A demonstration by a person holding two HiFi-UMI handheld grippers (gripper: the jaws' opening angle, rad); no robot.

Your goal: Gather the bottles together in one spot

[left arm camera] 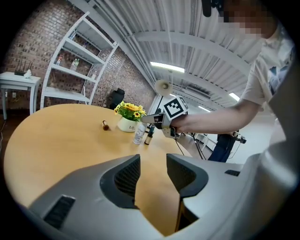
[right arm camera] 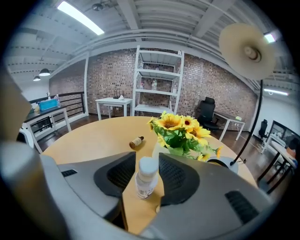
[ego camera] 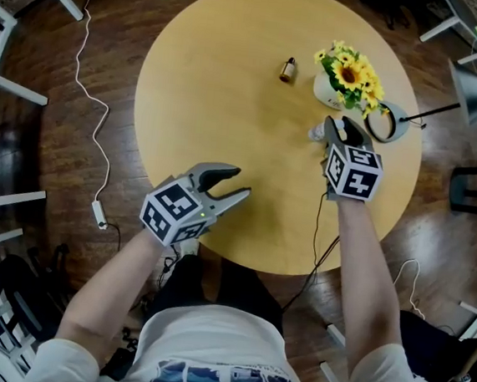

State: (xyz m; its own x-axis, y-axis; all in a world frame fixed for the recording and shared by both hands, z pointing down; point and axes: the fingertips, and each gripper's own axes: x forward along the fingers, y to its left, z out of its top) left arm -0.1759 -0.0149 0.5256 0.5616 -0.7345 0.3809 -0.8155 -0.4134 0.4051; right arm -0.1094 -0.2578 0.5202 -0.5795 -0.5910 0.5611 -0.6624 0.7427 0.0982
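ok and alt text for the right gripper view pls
A small white bottle stands on a round wooden table between the open jaws of the right claw. Beyond it are a pot of sunflowers and a small brown bottle lying on its side, with a brick wall and white shelving behind.

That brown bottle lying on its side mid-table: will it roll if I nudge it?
The brown bottle lies on its side and looks round, so a sideways nudge would probably roll it across the smooth table. Being small, it is likely light and easily knocked away. Possibly glass, so grip gently.
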